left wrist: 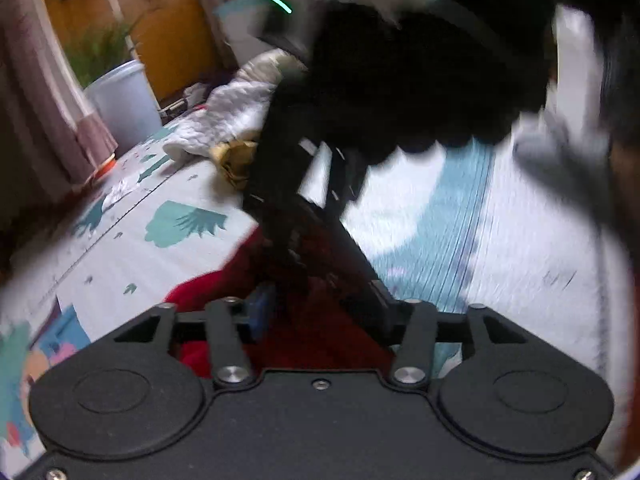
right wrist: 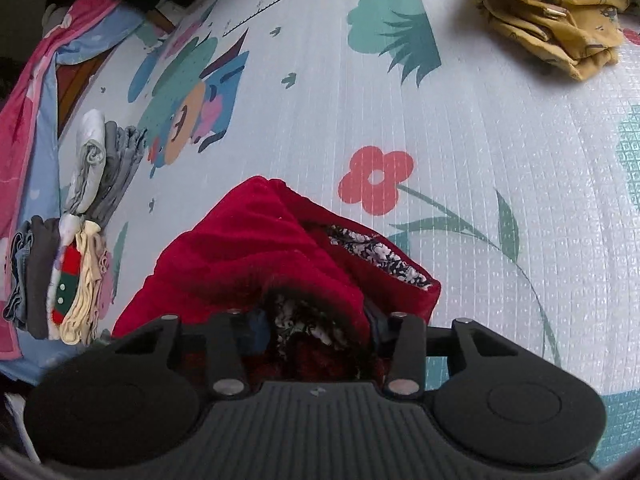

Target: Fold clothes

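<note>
A red garment [right wrist: 240, 248] with a black-and-white floral lining lies bunched on the patterned play mat [right wrist: 440, 100]. In the right wrist view my right gripper [right wrist: 316, 328] points steeply down, and the cloth fills the gap between its fingers, pressed from both sides. The left wrist view is blurred. There my left gripper [left wrist: 320, 312] hangs low over the red garment [left wrist: 216, 292], jaws apart, with cloth lying under the gap and neither pad pressing on it. The black right gripper [left wrist: 290, 250] reaches down onto the same garment just ahead, with a dark sleeve above it.
A crumpled yellow garment [right wrist: 552, 28] lies at the far right beside a white quilt [left wrist: 224, 116]. A row of folded clothes [right wrist: 80, 260] sits on a pink and blue cloth [right wrist: 24, 120] at the left. A pale tub [left wrist: 124, 100] with a plant and a curtain [left wrist: 48, 100] stand past the mat's edge.
</note>
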